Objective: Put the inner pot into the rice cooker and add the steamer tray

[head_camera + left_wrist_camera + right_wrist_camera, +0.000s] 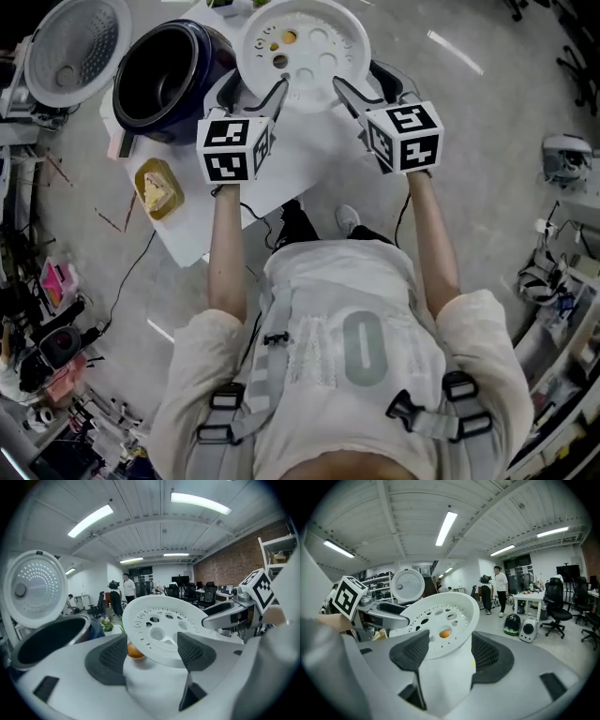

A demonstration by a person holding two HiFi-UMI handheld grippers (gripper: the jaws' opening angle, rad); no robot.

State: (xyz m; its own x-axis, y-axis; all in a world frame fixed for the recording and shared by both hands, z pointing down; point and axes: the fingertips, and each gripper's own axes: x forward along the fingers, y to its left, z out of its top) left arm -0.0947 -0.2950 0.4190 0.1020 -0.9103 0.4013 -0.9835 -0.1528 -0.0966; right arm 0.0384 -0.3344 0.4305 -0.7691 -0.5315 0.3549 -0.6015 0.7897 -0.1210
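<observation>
The white perforated plastic steamer tray (302, 42) is clamped by the left gripper (279, 92) and right gripper (339, 86). Just left of it, the mouth of the open dark-blue rice cooker (164, 70) is missed by the right gripper view.

Top of rice cooker (164, 80) stands open, so I've got free room straight down into its mouth. Its lid (75, 47) is swung back on the far-left side & walls off that approach. Steamer tray (302, 42), clamped at its near rim by L gripper (281, 87) & R gripper (339, 84), fills the space just right of the cooker. Yellow item (157, 187) sits on table (291, 155), left of my L forearm.
</observation>
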